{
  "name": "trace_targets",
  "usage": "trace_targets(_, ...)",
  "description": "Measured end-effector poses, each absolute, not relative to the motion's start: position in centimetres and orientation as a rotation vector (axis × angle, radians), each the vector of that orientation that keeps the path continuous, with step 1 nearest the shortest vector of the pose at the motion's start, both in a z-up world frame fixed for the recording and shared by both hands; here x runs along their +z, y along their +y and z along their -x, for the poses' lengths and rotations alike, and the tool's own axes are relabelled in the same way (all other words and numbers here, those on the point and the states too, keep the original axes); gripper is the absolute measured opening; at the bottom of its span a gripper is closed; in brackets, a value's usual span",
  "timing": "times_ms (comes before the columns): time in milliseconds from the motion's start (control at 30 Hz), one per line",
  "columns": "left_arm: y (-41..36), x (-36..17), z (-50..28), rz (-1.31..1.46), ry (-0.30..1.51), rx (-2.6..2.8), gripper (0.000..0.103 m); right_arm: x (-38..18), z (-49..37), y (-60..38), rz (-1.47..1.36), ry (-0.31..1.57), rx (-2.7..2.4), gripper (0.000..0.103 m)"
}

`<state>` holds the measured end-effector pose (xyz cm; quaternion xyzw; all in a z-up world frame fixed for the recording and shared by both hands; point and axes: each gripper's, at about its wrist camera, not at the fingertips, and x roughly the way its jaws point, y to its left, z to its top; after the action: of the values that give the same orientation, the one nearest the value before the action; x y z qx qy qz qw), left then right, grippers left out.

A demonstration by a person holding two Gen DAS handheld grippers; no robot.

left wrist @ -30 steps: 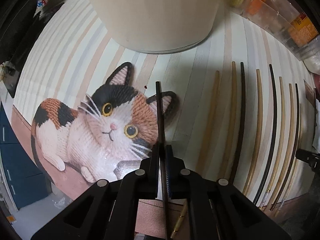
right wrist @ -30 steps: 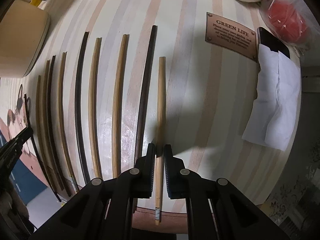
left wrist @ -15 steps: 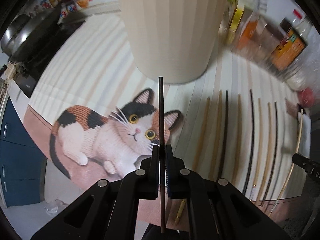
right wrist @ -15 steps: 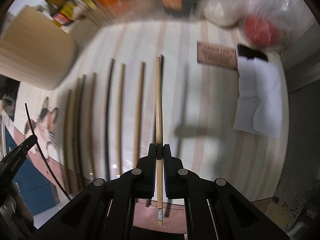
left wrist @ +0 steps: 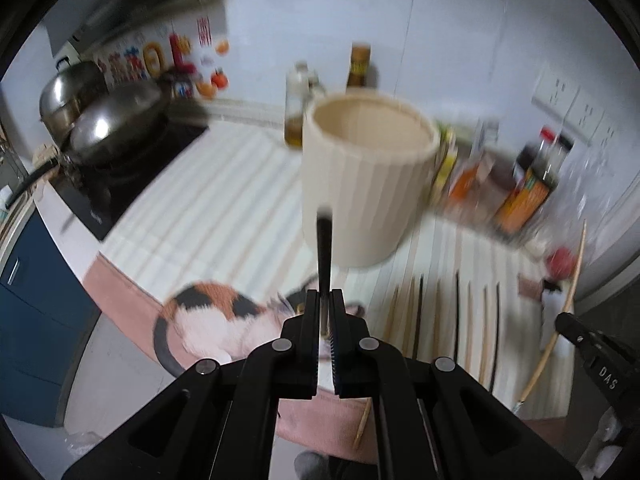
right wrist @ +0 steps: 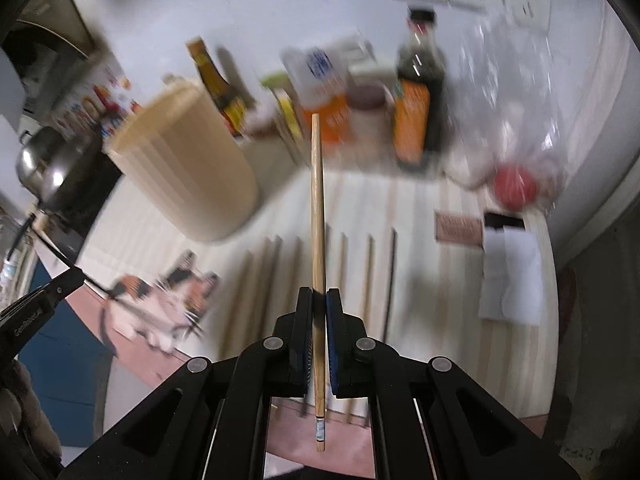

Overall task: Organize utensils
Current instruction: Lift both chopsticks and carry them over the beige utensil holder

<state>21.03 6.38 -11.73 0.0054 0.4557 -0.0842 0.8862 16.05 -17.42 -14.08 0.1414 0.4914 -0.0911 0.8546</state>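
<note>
We have a chopstick clamped in each tool. The left gripper [left wrist: 327, 312] has its jaws closed tight on a dark chopstick [left wrist: 323, 248], whose tip points up toward the cream holder [left wrist: 366, 184]. The right gripper [right wrist: 316, 312] has its jaws pinched on a light wooden chopstick [right wrist: 317, 216], well to the right of the holder [right wrist: 188, 172] in that view. Both sticks are off the tabletop [left wrist: 208, 208], so we judge the step in hand to be the carry to the holder. The remaining chopsticks [right wrist: 352, 280] lie in a row on the striped mat in front of the holder, to its right. Beyond the holder stand blurred bottles [right wrist: 418, 92]. Next we would need to bring each stick over the holder's open mouth, tip it steeper, and release it inside without knocking the rim.
</note>
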Motion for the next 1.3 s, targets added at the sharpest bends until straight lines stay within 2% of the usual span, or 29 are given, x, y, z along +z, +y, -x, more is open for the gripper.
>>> trace_targets(367,7.9,1.3,-25.3,0.042,0.718,-0.219,0.0,-1.7,-25.2,-15.1,-0.338,0.769,-0.041,0.007)
trace_targets(467,7.2,3.8,-27.7,0.043,0.678,-0.219,0.0,0.8,-28.9,-14.8,-0.337,0.736,0.01,0.007)
trace_targets(633,6.2,4.9,-31.9,0.021,0.666,-0.209,0.0,2.0,-34.7,-14.0,-0.314,0.715,0.063,0.007)
trace_targets(700,6.5,3.8,-33.0,0.034,0.699,-0.225,0.002,1.5,-36.4,-14.0,-0.316,0.743,0.083,0.007)
trace_targets(800,8.0,0.9,-32.9,0.07,0.772,-0.216,0.011,-0.7,-36.7,-15.1,-0.345,0.806,0.108,0.007)
trace_targets(867,9.3,-2.2,-32.3,0.078,0.839,-0.155,0.032,-2.9,-36.0,-15.8,-0.363,0.857,0.104,0.007)
trace_targets(900,10.1,-4.2,-31.9,0.08,0.875,-0.117,0.059,-4.5,-35.4,-16.1,-0.377,0.892,0.097,0.007)
trace_targets(933,10.8,-5.9,-31.4,0.086,0.906,-0.081,0.073,-6.0,-34.6,-16.6,-0.39,0.923,0.086,0.007)
trace_targets(1167,18.0,-22.5,-30.4,0.335,1.292,0.111,0.073,-16.3,-31.5,-17.3,-0.425,1.187,0.018,0.007)
trace_targets(1300,18.4,-27.3,-31.0,0.386,1.392,0.142,0.071,-21.5,-30.4,-17.3,-0.421,1.313,-0.035,0.007)
